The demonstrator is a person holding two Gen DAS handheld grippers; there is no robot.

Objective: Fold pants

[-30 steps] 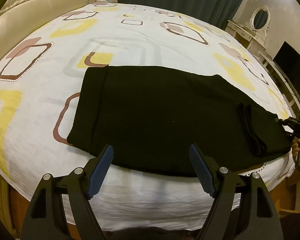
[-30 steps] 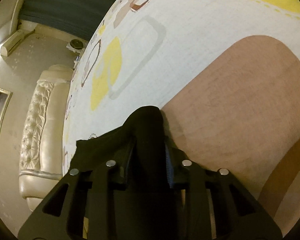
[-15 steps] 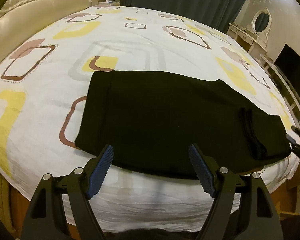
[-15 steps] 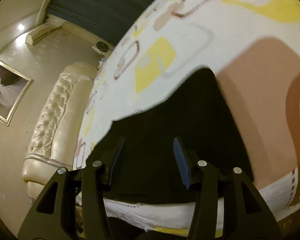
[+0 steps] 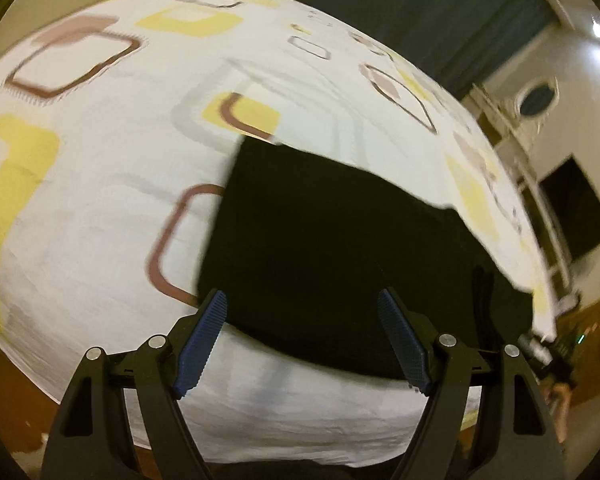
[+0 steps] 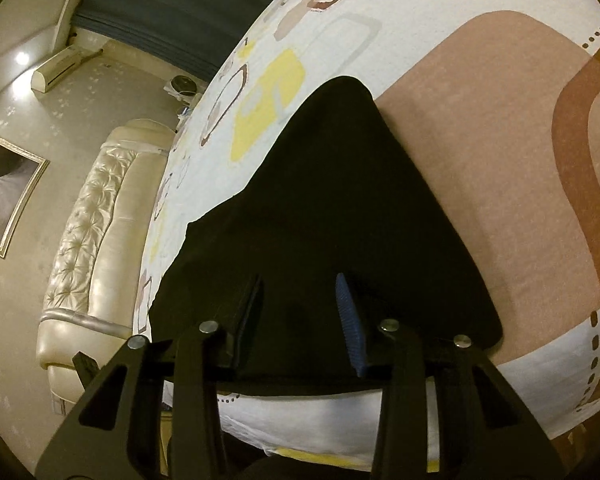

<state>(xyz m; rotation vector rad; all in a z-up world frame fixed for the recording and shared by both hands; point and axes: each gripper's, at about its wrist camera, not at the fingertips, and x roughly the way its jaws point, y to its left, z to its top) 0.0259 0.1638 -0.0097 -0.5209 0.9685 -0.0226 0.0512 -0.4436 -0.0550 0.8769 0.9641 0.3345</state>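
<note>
Black pants (image 5: 340,248), one pair, lie flat in a long folded band on one bed (image 5: 112,184) with a white sheet patterned in yellow and brown squares. They sit just ahead of both grippers. Left gripper (image 5: 302,340), jaws wide, hovers empty above their near edge. Right gripper (image 6: 300,312), at the narrow end of the band, has its jaws partly apart and closing, with cloth under them but not yet pinched. Judged stage: between folds, lengthwise fold apparently done. Next move likely calls for both grippers pinching an end and carrying it across.
</note>
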